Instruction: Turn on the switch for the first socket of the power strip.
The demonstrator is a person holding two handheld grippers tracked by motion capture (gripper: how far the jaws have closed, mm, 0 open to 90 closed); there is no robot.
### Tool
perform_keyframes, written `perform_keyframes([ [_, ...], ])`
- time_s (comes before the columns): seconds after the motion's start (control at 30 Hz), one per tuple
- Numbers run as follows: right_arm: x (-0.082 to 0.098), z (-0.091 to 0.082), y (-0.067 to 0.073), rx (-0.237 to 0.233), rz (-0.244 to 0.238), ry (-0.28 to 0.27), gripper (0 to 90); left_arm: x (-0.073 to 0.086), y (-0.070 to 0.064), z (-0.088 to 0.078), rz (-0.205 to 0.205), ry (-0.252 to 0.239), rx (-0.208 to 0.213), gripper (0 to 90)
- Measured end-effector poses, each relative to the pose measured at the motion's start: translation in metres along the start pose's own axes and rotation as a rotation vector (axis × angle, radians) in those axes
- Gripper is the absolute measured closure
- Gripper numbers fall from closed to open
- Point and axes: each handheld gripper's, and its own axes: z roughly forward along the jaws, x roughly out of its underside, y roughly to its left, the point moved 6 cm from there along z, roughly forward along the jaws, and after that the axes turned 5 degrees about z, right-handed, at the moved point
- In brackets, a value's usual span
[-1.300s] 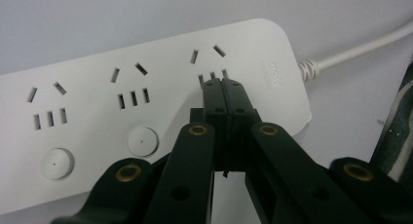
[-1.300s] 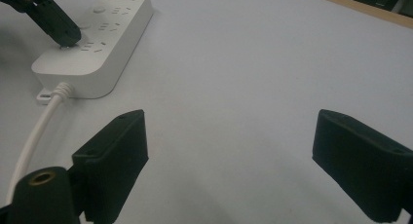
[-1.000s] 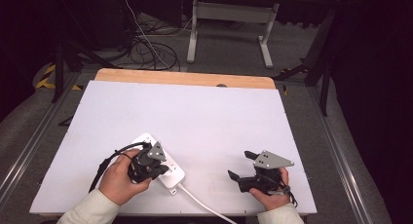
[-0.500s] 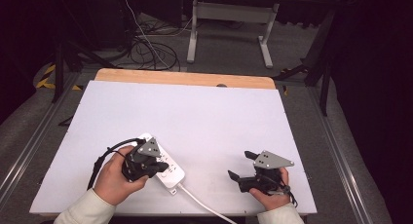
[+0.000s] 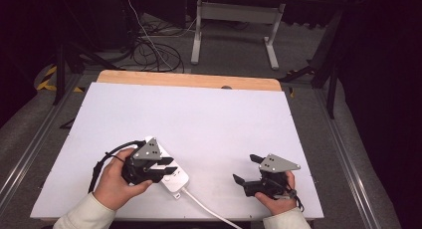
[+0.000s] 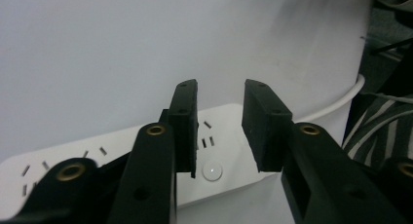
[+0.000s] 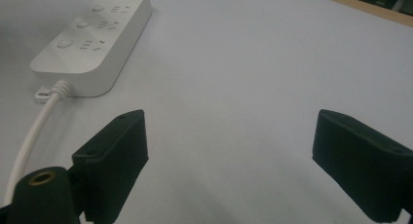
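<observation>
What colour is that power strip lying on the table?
White, cord included. The power strip shows best in the right gripper view.

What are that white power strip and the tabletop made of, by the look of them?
The power strip looks like moulded white plastic, smooth with a faint sheen and rounded edges; its cord seems rubbery or vinyl-coated. The tabletop is a matte white sheet, perhaps laminate or painted board. A tan, wood-like edge shows along its far side, so it may lie on a wooden board.
</observation>
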Motion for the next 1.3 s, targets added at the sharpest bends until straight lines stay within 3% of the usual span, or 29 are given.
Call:
perform_keyframes([
  [0.07, 0.000, 0.000, 0.000, 0.000, 0.001, 0.000, 13.2, 0.000, 0.000, -0.001, -0.004, -0.013, -0.009, 52.9],
  [0.2, 0.000, 0.000, 0.000, 0.000, 0.000, 0.000, 13.2, -0.003, 0.002, -0.007, 0.018, -0.085, -0.026, 44.1],
  [0.23, 0.000, 0.000, 0.000, -0.001, 0.001, -0.003, 13.2, -0.004, 0.003, -0.008, 0.016, -0.099, -0.035, 36.8],
  [0.43, -0.001, -0.001, 0.000, 0.000, 0.001, -0.007, 13.2, -0.003, 0.009, -0.013, -0.001, -0.113, -0.068, 21.1],
  [0.6, -0.001, -0.001, 0.000, -0.002, 0.000, -0.007, 13.2, -0.003, 0.014, -0.022, -0.028, -0.147, -0.080, 18.6],
  [0.8, -0.001, -0.002, 0.000, -0.004, 0.002, -0.011, 13.2, 0.002, 0.019, -0.031, -0.024, -0.163, -0.093, 15.3],
  [0.9, -0.001, -0.002, 0.000, -0.004, 0.002, -0.011, 13.2, 0.005, 0.021, -0.036, -0.004, -0.195, -0.118, 15.1],
  [0.97, -0.001, -0.002, 0.000, -0.004, 0.002, -0.011, 13.2, 0.007, 0.022, -0.039, -0.012, -0.211, -0.119, 13.7],
  [1.1, -0.001, -0.002, 0.000, -0.004, 0.001, -0.013, 13.2, 0.014, 0.026, -0.045, -0.032, -0.229, -0.131, 13.1],
  [1.17, -0.001, -0.002, 0.000, -0.005, 0.001, -0.013, 13.2, 0.022, 0.031, -0.047, -0.043, -0.240, -0.162, 12.3],
  [1.3, -0.001, -0.002, 0.001, -0.007, 0.001, -0.015, 13.2, 0.033, 0.036, -0.048, -0.052, -0.228, -0.181, 12.1],
])
